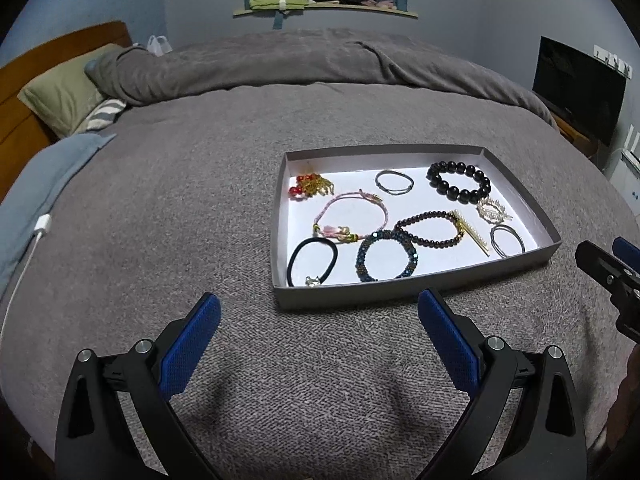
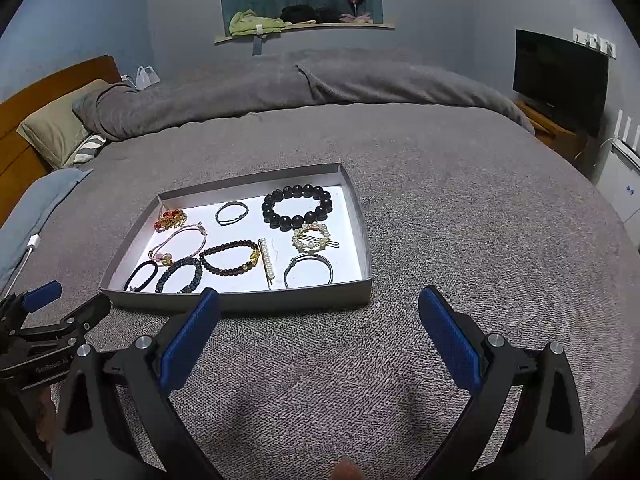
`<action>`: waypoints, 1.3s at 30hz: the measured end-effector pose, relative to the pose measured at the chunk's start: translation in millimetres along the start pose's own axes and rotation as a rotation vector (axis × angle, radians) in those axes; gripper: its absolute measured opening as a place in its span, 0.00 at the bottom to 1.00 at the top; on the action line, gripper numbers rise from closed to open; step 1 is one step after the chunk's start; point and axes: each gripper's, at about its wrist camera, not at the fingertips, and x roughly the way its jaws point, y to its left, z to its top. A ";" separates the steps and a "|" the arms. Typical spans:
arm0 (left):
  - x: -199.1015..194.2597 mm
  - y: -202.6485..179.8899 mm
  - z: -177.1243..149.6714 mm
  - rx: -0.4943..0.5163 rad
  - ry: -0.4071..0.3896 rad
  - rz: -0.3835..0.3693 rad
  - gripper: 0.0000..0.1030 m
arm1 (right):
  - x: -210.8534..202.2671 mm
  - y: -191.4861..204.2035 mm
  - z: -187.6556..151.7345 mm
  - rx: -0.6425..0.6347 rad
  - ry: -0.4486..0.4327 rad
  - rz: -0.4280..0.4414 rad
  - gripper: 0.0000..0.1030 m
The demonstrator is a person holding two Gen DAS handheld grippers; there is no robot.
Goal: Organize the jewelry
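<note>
Both claws hang spread wide and empty over the grey bed blanket (image 1: 160, 200), left claw (image 1: 320, 320) and right claw (image 2: 320, 316) just short of the shallow grey cardboard tray (image 2: 240, 300). Inside, the black beaded bracelet (image 2: 297, 206) looks stiff but slippery; pinch across one bead run.

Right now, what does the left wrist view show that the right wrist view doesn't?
Only the left wrist view shows the left gripper head-on, open and empty, plus the long white cable trailing down the bed's left edge.

Only the right wrist view shows the right gripper head-on, also open and empty, with a fingertip at the bottom edge.

Both show the grey tray of jewelry on the bed and the big black bead bracelet.
</note>
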 end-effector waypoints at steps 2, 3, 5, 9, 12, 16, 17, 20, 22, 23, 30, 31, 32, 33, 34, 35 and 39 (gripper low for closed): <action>0.4 0.0 0.0 0.000 0.003 0.001 0.95 | -0.2 -0.1 0.1 0.002 0.000 0.003 0.95; 0.5 0.1 -0.2 0.000 0.004 0.001 0.95 | -0.3 -0.3 0.1 0.002 0.000 0.004 0.95; 0.5 0.0 -0.1 -0.001 0.006 -0.002 0.95 | -0.2 0.1 -0.1 0.001 0.000 0.000 0.95; 0.4 -0.4 0.0 0.000 0.005 -0.003 0.95 | -0.8 -0.9 0.5 0.002 -0.002 0.000 0.95; 0.2 -0.3 -0.3 0.001 0.004 0.002 0.95 | -0.9 -0.7 0.7 0.003 -0.001 0.000 0.95; 0.4 -0.9 -0.9 0.005 0.003 0.003 0.95 | -1.1 -1.2 0.9 0.003 -0.001 0.000 0.95; 0.6 -0.6 -0.9 0.006 0.002 0.003 0.95 | -1.0 -1.4 1.0 0.003 0.000 0.001 0.95; 0.7 -0.6 -0.6 0.007 0.001 0.004 0.95 | -0.9 -1.2 0.8 0.004 0.000 0.000 0.95; 0.8 -0.8 -0.7 0.006 0.002 0.004 0.95 | -0.9 -1.2 0.8 0.002 0.000 0.000 0.95; 0.9 -0.6 -0.7 0.006 0.002 0.004 0.95 | -1.0 -1.4 0.9 0.002 0.000 0.000 0.95; 1.0 -0.7 -0.7 0.007 0.003 0.004 0.95 | -0.8 -1.1 0.7 0.003 0.000 0.000 0.95; 0.9 -0.5 -1.0 0.006 0.002 0.005 0.95 | -0.8 -1.3 0.8 0.003 0.001 0.001 0.95; 0.9 -0.6 -1.1 0.007 0.003 0.004 0.95 | -0.6 -1.4 0.5 0.003 0.001 0.001 0.95; 0.9 -0.6 -1.0 0.008 0.003 0.003 0.95 | -0.8 -1.7 0.5 0.003 0.001 0.001 0.95; 0.8 -0.5 -1.1 0.008 0.003 0.004 0.95 | -1.1 -2.1 0.8 0.002 0.000 0.001 0.95; 1.0 -0.7 -1.1 0.008 0.003 0.005 0.95 | -0.8 -1.7 0.5 0.002 0.001 0.001 0.95; 1.3 -0.4 -1.3 0.007 0.005 0.003 0.95 | -0.8 -1.9 0.4 0.003 0.001 0.001 0.95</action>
